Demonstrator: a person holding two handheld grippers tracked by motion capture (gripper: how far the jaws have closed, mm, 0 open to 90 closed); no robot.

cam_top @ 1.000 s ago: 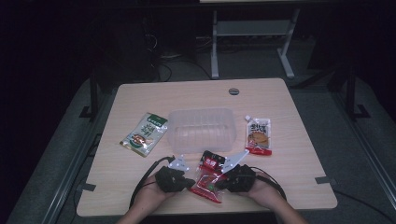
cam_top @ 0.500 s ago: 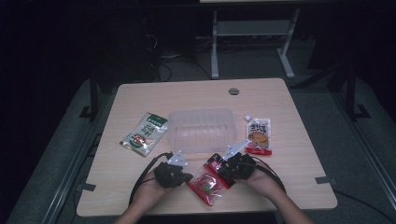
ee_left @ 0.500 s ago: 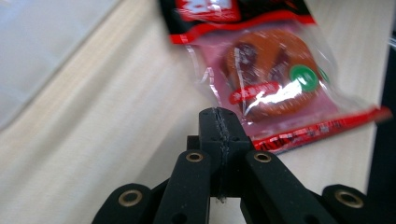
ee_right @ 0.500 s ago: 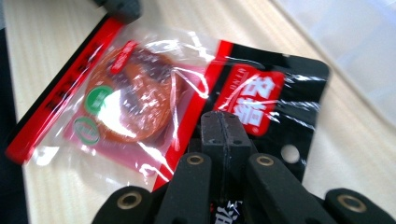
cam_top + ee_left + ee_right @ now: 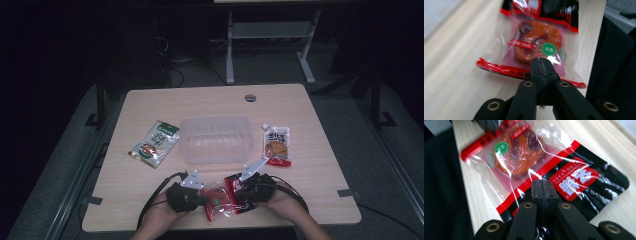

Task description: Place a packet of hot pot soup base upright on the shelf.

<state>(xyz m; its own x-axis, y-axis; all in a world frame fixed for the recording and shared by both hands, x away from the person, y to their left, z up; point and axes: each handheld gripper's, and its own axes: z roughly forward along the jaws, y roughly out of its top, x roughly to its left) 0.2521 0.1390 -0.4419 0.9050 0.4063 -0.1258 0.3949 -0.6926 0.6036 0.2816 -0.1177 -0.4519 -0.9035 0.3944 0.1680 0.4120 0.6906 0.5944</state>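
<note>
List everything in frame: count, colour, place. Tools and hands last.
red packet: 1, red, black and clear with orange food inside, near table edge, pinched from both ends by the two tools
green packet: 1, green and white, flat on table left of the tub
tub: 1, clear plastic, table centre, looks empty
spout pouch: 1, white and orange with red base, flat right of the tub
table: 1, light wood, round grommet hole near far edge
stand: 1, grey metal, on floor behind table
left tool: 1, black, shut on red packet's left end
right tool: 1, black, shut on red packet's right end
hands: 2, each gripping a tool at the near edge
</note>
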